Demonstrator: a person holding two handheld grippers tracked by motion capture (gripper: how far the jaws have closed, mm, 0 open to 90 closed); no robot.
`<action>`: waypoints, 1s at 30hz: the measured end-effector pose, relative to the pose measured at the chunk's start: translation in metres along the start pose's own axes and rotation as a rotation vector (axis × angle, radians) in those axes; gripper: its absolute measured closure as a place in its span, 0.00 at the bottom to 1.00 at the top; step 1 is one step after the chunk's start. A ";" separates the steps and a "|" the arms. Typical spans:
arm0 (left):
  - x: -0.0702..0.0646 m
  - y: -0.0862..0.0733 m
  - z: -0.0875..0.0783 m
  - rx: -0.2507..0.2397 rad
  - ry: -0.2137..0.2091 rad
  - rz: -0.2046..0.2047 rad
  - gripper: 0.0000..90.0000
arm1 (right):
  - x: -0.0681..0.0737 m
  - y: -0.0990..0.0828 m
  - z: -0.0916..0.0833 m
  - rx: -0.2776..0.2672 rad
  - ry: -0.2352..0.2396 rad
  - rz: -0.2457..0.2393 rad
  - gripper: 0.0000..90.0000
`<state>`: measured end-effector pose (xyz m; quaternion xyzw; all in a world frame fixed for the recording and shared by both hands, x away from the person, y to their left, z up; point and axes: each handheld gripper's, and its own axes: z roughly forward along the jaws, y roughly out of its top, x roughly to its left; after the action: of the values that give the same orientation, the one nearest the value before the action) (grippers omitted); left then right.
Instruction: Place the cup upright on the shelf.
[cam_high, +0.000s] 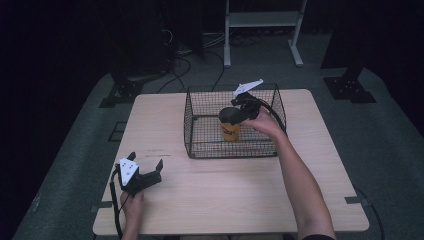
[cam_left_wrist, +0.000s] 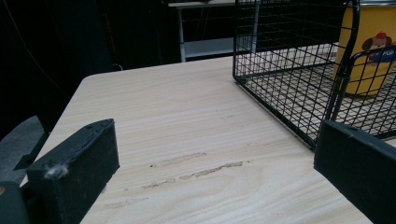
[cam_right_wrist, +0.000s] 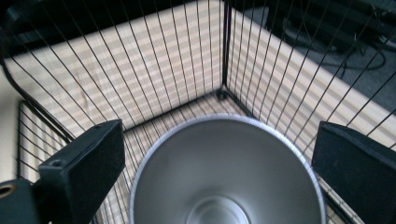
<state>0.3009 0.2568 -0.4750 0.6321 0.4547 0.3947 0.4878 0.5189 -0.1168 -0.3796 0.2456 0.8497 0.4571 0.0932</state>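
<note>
Your left gripper (cam_high: 146, 176) sits nearest the camera, resting on the table (cam_high: 225, 200) near its front left corner, jaws spread wide and holding nothing; the left gripper view confirms bare wood between them. Your right gripper (cam_high: 239, 111) is reached over the wire basket (cam_high: 190, 125), which stands toward the table's back edge, right of centre. Inside the basket stands the yellow cup (cam_high: 230, 131), upright, its base appearing to rest on the mesh floor near the basket's middle. In the right gripper view the jaws stand apart on either side of the cup's metal rim (cam_right_wrist: 224, 123), and neither pad (cam_right_wrist: 88, 158) visibly presses the wall, so you are not gripping it. Judged from this, the cup is already inside the basket; whether you are releasing it or about to take it cannot be told. What is left is either to close on it or to lift the gripper clear of the basket's walls.
</note>
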 end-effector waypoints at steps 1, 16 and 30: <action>0.000 0.000 0.000 0.000 0.000 0.000 0.00 | 0.000 0.002 -0.003 -0.018 0.002 0.004 0.02; -0.001 0.000 0.000 0.001 -0.003 0.006 0.00 | 0.017 0.014 -0.034 -0.083 0.025 -0.022 0.02; -0.001 0.000 0.000 0.002 -0.004 0.006 0.00 | 0.025 0.007 -0.053 -0.085 0.050 -0.017 0.02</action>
<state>0.3003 0.2561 -0.4750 0.6348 0.4524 0.3945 0.4866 0.4798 -0.1394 -0.3424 0.2226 0.8337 0.4979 0.0863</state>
